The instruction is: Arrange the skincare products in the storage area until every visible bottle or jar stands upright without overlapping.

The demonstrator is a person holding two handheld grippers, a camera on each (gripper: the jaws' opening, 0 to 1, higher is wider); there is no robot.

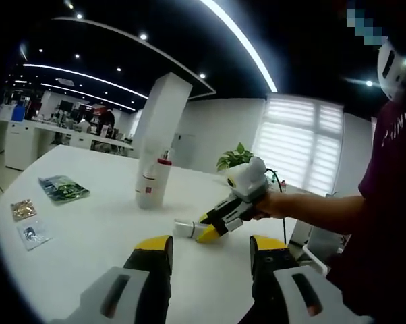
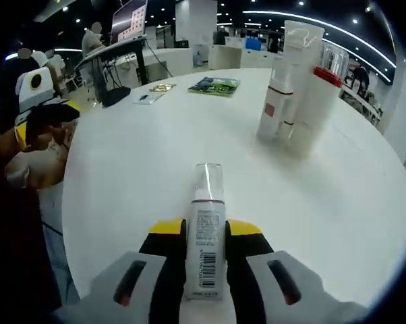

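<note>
A small white bottle [image 2: 207, 209] with a clear cap lies flat on the white table [image 2: 135, 175], and my right gripper [image 2: 206, 233] is shut on its body. Seen from the left gripper view, that right gripper [image 1: 213, 228] holds the same bottle [image 1: 183, 229] low over the table, cap pointing left. Two tall white bottles [image 2: 284, 88] stand upright close together, one with a red collar [image 2: 326, 75]; in the left gripper view the upright bottles [image 1: 152, 183] stand behind the lying one. My left gripper [image 1: 210, 248] is open with nothing in it, well short of the bottles.
A green packet [image 1: 63, 187], a gold sachet [image 1: 23, 209] and a clear sachet [image 1: 33, 234] lie flat at the table's left. A person's arm [image 1: 317, 209] reaches in from the right. Desks, a pillar and a plant stand beyond the table.
</note>
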